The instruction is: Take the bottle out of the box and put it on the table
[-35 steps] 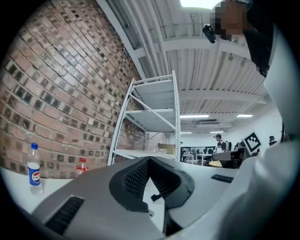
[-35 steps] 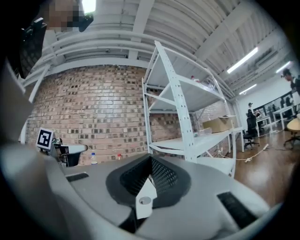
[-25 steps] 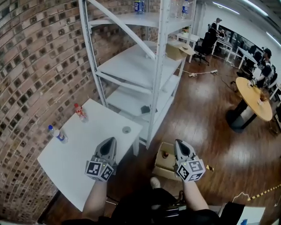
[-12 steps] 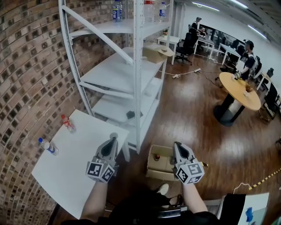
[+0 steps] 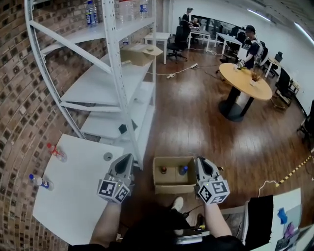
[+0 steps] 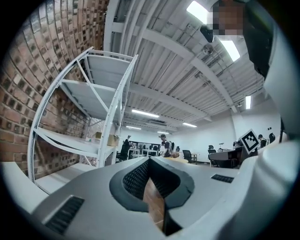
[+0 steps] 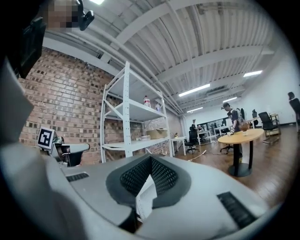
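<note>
An open cardboard box (image 5: 172, 187) lies on the wood floor between my two grippers. Two bottles stand in it, one with a dark red cap (image 5: 163, 170) and one with a blue cap (image 5: 182, 170). The white table (image 5: 73, 196) is at lower left; a red bottle (image 5: 57, 152) and a blue-labelled bottle (image 5: 40, 182) lie on it. My left gripper (image 5: 126, 159) hangs shut over the table's right edge, holding nothing. My right gripper (image 5: 201, 161) hangs shut just right of the box, also holding nothing. Each gripper view shows its jaws closed tip to tip, left gripper (image 6: 149, 159) and right gripper (image 7: 151, 158).
A white metal shelf rack (image 5: 120, 73) stands behind the table against the brick wall, with a cardboard box (image 5: 140, 53) and bottles (image 5: 91, 12) on it. A round wooden table (image 5: 245, 81), desks and people are farther back. My shoe (image 5: 176, 204) is below the box.
The view has swung right. The table has slid to the left and the floor box now sits centred between both grippers. Both grippers stay shut.
</note>
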A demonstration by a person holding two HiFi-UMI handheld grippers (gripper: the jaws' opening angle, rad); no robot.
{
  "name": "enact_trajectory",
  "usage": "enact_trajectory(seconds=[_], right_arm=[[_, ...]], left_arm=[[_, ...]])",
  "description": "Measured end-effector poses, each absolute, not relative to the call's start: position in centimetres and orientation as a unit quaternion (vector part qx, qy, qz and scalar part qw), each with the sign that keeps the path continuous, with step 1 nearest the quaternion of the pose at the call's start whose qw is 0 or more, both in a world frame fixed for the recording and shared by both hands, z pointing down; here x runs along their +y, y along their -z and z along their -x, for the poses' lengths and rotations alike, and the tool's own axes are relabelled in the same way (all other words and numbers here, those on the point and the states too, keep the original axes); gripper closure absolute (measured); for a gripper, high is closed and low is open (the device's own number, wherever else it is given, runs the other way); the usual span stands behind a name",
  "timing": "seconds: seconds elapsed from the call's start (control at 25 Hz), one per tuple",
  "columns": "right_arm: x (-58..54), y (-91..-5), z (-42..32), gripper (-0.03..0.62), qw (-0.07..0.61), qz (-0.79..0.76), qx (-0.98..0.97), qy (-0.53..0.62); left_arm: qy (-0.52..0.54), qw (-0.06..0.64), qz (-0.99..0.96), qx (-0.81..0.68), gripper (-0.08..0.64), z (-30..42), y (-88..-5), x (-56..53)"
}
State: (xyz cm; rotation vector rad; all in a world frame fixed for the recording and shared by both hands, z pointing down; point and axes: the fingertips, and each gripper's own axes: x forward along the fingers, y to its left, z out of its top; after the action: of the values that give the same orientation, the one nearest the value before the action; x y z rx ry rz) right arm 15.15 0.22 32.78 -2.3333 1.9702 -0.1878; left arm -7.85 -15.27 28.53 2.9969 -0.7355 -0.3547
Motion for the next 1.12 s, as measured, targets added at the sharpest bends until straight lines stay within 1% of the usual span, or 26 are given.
enact_trajectory(seconds=[0.24, 0.52, 0.84, 1.12], right_arm=[[0.5, -34.0, -17.5, 0.589, 0.031, 0.772, 0.630, 0.076], [-2.8, -36.0, -19.5, 0.589, 0.004, 0.762, 0.641, 0.091], [-5.9, -41.5, -22.0, 0.589, -0.021, 0.745, 0.651, 0.144], [-7.8, -48.0, -23.5, 0.589, -0.041, 0.729, 0.654, 0.196]], left_arm=[[0.103, 0.028, -0.970, -0.217, 0.555, 4.3, -29.5, -15.3], [0.076, 0.045, -0.974, -0.210, 0.555, 0.6, -31.8, -16.6], [0.012, 0.075, -0.976, -0.206, 0.555, -4.5, -37.3, -18.1], [-0.045, 0.111, -0.972, -0.200, 0.555, -8.3, -44.0, -19.1]])
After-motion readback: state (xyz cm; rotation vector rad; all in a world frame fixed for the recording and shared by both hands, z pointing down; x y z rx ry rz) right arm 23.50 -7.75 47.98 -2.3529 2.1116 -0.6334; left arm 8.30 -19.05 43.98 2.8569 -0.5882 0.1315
